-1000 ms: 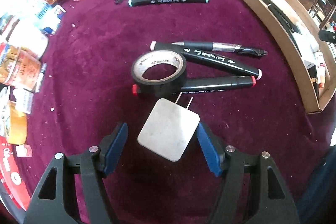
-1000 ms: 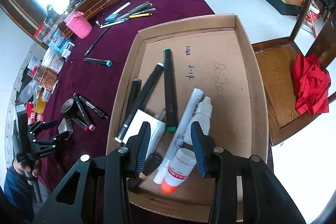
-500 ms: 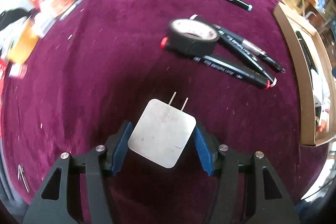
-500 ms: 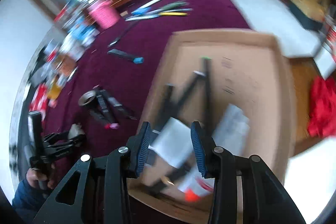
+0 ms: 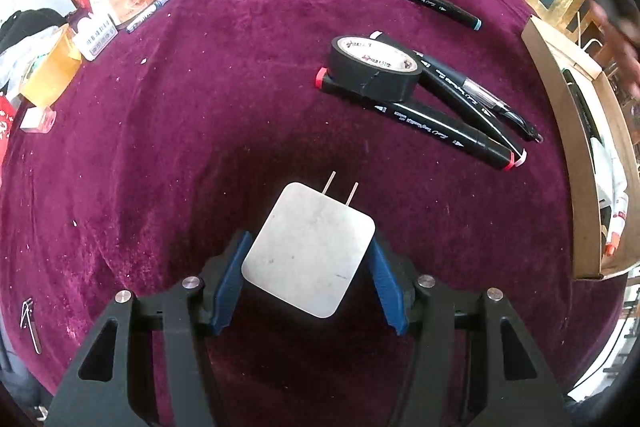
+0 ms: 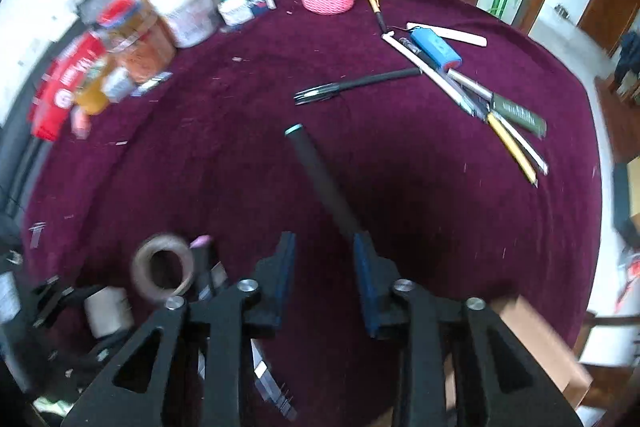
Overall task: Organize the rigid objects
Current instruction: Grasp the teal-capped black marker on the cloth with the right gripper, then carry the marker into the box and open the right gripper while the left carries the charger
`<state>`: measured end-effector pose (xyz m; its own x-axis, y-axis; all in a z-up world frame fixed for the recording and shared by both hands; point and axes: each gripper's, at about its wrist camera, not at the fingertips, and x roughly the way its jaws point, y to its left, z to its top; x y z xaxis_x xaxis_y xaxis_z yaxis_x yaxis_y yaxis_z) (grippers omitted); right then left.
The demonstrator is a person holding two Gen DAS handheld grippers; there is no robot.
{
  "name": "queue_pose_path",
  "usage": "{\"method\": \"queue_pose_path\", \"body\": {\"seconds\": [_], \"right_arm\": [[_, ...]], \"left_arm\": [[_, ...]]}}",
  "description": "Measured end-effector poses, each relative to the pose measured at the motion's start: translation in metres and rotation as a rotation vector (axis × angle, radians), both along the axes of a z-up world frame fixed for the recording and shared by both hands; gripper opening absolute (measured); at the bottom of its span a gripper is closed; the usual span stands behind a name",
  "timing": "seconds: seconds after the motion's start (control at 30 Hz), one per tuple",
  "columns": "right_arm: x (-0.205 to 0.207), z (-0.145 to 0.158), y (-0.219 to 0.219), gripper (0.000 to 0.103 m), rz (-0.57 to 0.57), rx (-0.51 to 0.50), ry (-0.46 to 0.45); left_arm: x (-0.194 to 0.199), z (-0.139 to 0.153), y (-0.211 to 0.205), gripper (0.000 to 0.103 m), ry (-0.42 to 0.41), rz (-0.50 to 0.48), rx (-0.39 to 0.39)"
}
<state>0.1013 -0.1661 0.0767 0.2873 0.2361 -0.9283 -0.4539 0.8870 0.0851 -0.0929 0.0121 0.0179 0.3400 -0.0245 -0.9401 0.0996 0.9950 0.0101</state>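
Left gripper pinching a white plug adapter by its two sides between the blue pads, prongs pointing away from the fingers, above the purple cloth. Ahead and right of those fingers, a roll of black tape lying across black markers; further right, the edge of a cardboard tray.

Right gripper narrowed, jaws just been closing, nothing pressed between the pads. Directly ahead of the fingertips, a black teal-capped marker flat on the cloth, its near end reaching the right fingertip; contact unclear through blur.
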Motion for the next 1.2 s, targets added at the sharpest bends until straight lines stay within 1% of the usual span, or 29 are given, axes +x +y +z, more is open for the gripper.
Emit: {"method": "queue_pose_path", "body": {"seconds": [0.07, 0.1, 0.17, 0.23, 0.3, 0.43, 0.5, 0.57, 0.6, 0.7, 0.83, 0.87, 0.93, 1.03, 1.1, 1.17, 1.2], "right_arm": [[0.015, -0.012, 0.006, 0.024, 0.014, -0.006, 0.036], [0.022, -0.017, 0.008, 0.022, 0.014, -0.015, 0.040], [0.035, -0.030, 0.013, 0.015, 0.007, -0.018, 0.090], [0.040, -0.035, 0.017, 0.015, 0.007, -0.014, 0.103], [0.041, -0.040, 0.022, 0.015, 0.026, -0.038, 0.105], [0.042, -0.041, 0.029, 0.015, 0.029, -0.047, 0.106], [0.043, -0.040, 0.030, 0.015, 0.032, -0.041, 0.108], [0.040, -0.042, 0.029, 0.015, 0.042, -0.025, 0.131], [0.040, -0.045, 0.029, 0.015, 0.040, -0.037, 0.133], [0.038, -0.047, 0.027, 0.014, 0.024, -0.025, 0.123], [0.027, -0.046, 0.022, 0.013, -0.031, -0.027, 0.121], [0.023, -0.045, 0.020, 0.012, -0.043, -0.018, 0.122], [0.010, -0.042, 0.013, 0.012, -0.080, 0.036, 0.131], [-0.016, -0.032, -0.002, 0.012, -0.151, 0.132, 0.139], [-0.037, -0.022, -0.015, 0.012, -0.191, 0.216, 0.147], [-0.055, -0.015, -0.025, 0.013, -0.211, 0.271, 0.156], [-0.067, -0.011, -0.030, 0.013, -0.218, 0.314, 0.163]], "left_arm": [[-0.005, 0.002, -0.001, 0.058, -0.006, -0.003, -0.001], [-0.006, 0.002, -0.001, 0.058, -0.006, -0.006, -0.001], [-0.006, 0.002, 0.000, 0.058, -0.003, -0.011, -0.004], [-0.007, 0.002, 0.000, 0.058, -0.003, -0.017, -0.004], [-0.005, 0.002, 0.000, 0.058, -0.001, -0.017, -0.006], [-0.002, 0.001, 0.001, 0.059, 0.006, -0.025, -0.008], [-0.001, 0.001, 0.002, 0.059, 0.006, -0.027, -0.007], [0.001, 0.000, 0.002, 0.059, 0.009, -0.027, -0.007], [0.000, 0.000, 0.002, 0.060, 0.010, -0.027, -0.006], [0.001, 0.000, 0.002, 0.060, 0.010, -0.022, -0.008], [0.003, 0.000, 0.002, 0.061, 0.013, -0.022, -0.008], [0.004, 0.000, 0.003, 0.061, 0.014, -0.022, -0.008], [0.004, 0.000, 0.002, 0.061, 0.007, -0.027, -0.005], [-0.001, -0.001, 0.002, 0.060, -0.014, -0.024, -0.007], [-0.003, 0.000, 0.001, 0.056, -0.026, -0.023, -0.008], [-0.003, 0.000, 0.000, 0.056, -0.028, -0.018, -0.004], [-0.003, 0.001, 0.000, 0.056, -0.026, -0.015, -0.009]]}}
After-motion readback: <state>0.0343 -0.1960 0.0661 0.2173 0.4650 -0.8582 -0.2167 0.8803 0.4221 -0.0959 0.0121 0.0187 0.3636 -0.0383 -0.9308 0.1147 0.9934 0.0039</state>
